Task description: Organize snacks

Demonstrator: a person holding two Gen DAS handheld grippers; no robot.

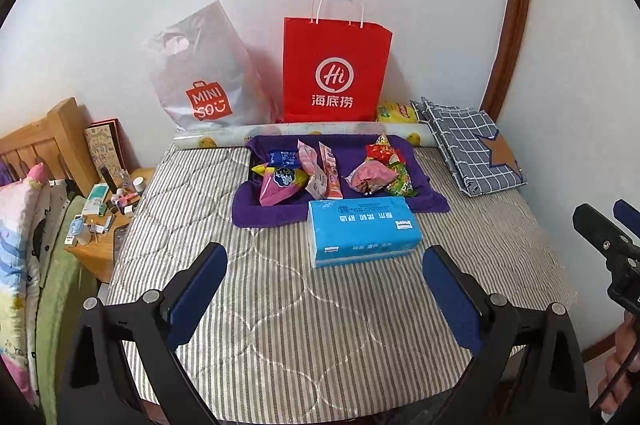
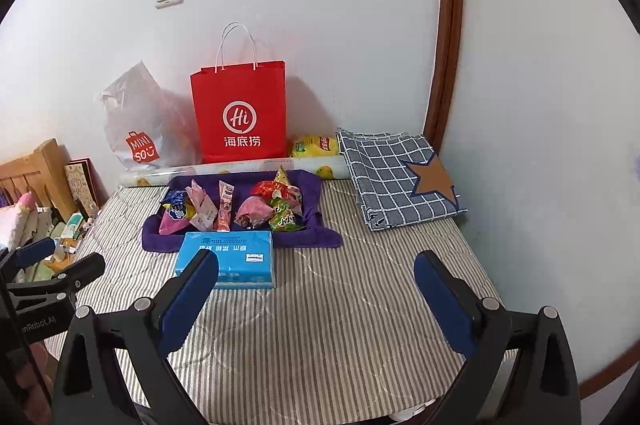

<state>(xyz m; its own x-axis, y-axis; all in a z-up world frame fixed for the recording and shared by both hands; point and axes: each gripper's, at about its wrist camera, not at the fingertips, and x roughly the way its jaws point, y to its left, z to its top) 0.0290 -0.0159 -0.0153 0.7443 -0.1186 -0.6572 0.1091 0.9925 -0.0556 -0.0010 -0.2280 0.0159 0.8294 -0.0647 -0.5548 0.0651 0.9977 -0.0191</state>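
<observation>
Purple towel (image 1: 280,213) holds the loose snacks (image 1: 332,169) just behind the blue tissue pack (image 1: 362,229), which either empty, spread gripper, left (image 1: 324,289) or right (image 2: 316,297), risks bumping on approach.

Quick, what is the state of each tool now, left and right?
Left tool: open, holding nothing, above the striped bed cover.
Right tool: open, holding nothing.
</observation>
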